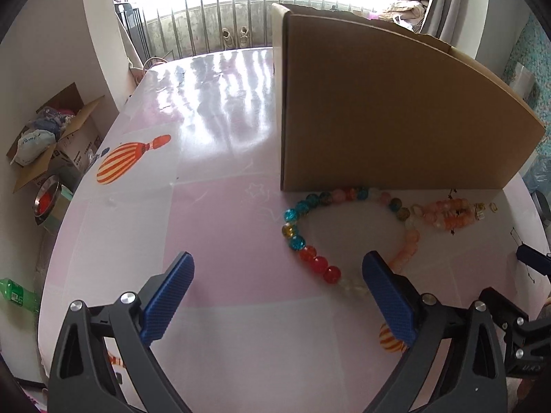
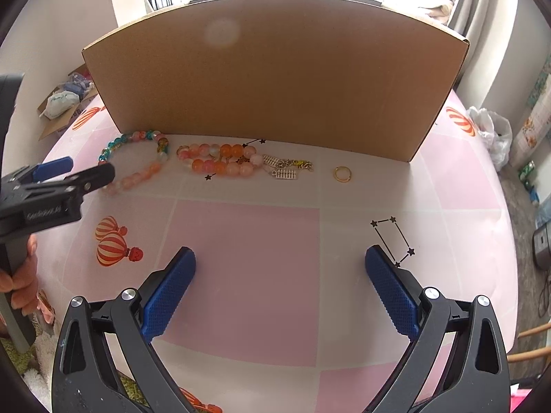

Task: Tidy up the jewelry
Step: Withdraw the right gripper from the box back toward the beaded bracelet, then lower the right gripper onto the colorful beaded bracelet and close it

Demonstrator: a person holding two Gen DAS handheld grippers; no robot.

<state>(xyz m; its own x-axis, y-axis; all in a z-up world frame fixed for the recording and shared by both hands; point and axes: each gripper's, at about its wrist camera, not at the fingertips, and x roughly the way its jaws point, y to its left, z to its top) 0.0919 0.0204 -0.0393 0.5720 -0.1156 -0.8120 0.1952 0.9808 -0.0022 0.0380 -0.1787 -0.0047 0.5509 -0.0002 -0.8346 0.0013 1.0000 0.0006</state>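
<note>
Behind the box (image 2: 272,79) wall its inside stayed hidden; beads (image 1: 310,237) lay at one o'clock; left gripper (image 1: 275,268) and right gripper (image 2: 279,261) spread, empty.

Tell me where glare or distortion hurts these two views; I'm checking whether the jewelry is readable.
Left wrist: window glare washes out the far table, and the cardboard box edges bow from the fisheye; the multicolored bead necklace stays clear. Right wrist: the window is blown out, a pale flare spot sits on the box, yet the gold ring and orange bead bracelet read sharply.
</note>
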